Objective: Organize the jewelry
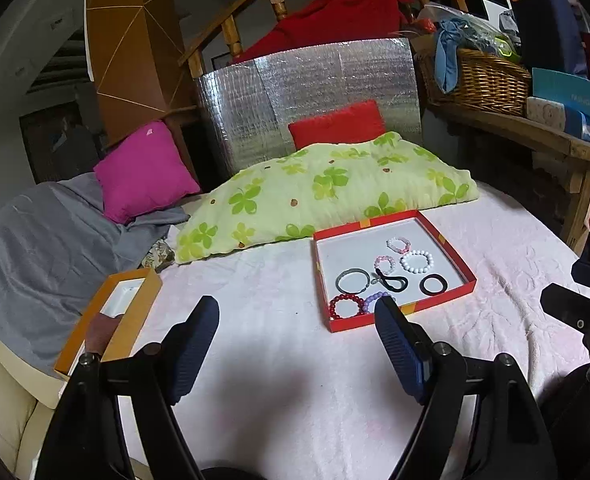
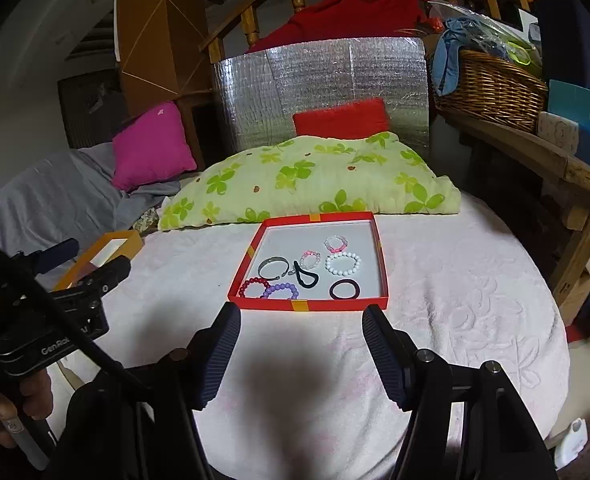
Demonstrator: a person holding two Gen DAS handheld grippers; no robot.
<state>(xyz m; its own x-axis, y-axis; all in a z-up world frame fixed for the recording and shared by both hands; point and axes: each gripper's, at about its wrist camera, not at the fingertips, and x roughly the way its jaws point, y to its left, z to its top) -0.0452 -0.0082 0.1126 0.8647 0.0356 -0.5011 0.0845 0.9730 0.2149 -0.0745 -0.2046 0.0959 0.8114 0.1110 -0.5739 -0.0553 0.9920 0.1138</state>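
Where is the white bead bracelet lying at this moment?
The white bead bracelet lies inside the red box on the bed, in its right half, between the small pink bracelet behind it and the black ring in front.

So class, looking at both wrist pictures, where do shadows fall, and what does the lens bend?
Left wrist view: a dark shadow lies on the pink bedspread between the open jaws; the wooden railing bows into a curve. Right wrist view: a similar shadow lies just before the red tray; corners go black, and the silver foil panel glints.
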